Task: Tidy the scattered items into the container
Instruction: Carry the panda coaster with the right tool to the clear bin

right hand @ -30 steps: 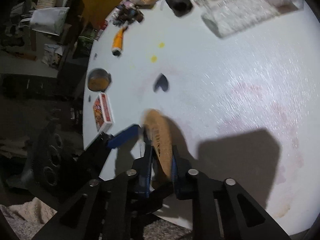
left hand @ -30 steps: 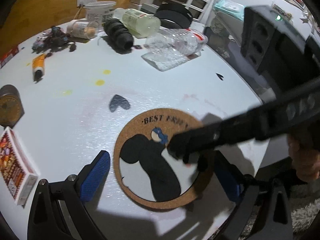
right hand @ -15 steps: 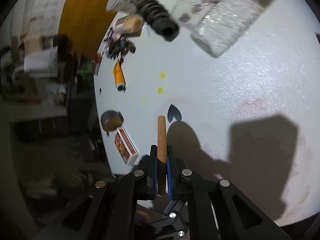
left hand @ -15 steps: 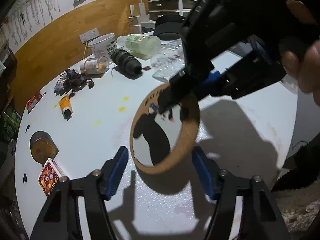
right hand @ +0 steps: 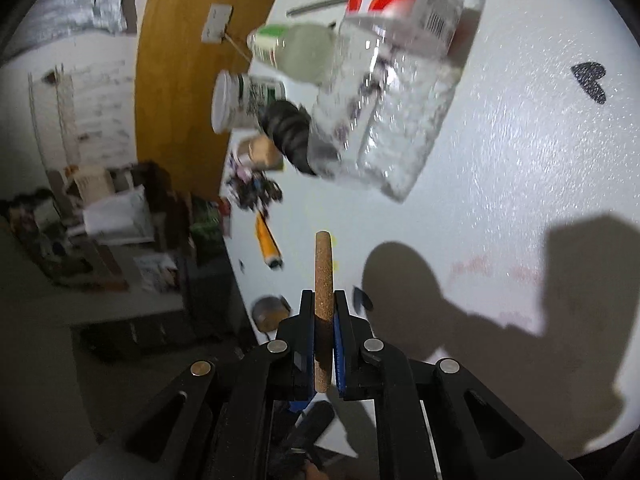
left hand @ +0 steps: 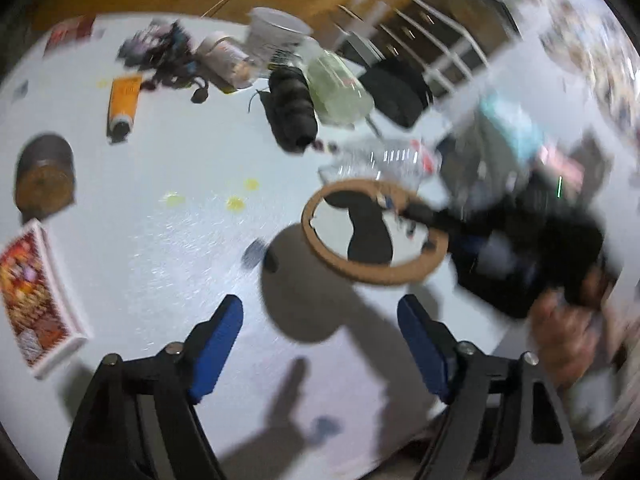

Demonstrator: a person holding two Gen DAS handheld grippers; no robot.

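A round cork coaster (left hand: 376,232) with a black-and-white figure hangs above the white table (left hand: 160,248), tilted. My right gripper (left hand: 420,216) is shut on its rim, coming in from the right with a hand (left hand: 560,336) behind it. In the right wrist view the coaster (right hand: 323,272) stands edge-on between the shut fingers of the right gripper (right hand: 323,312). My left gripper (left hand: 320,340) is open low over the table, its blue pads (left hand: 216,340) wide apart with nothing between them. A clear plastic container (right hand: 392,120) lies ahead of the coaster.
On the table lie a card box (left hand: 36,300), a round tin (left hand: 44,176), an orange tube (left hand: 124,104), a black ribbed object (left hand: 292,112), a pale bottle (left hand: 340,92), a white tub (left hand: 276,32) and a dark heap of small items (left hand: 164,48). The table edge runs at right.
The right gripper has lifted the coaster off the table and carried it away toward the clear plastic container. The left gripper has drawn back and stays open.
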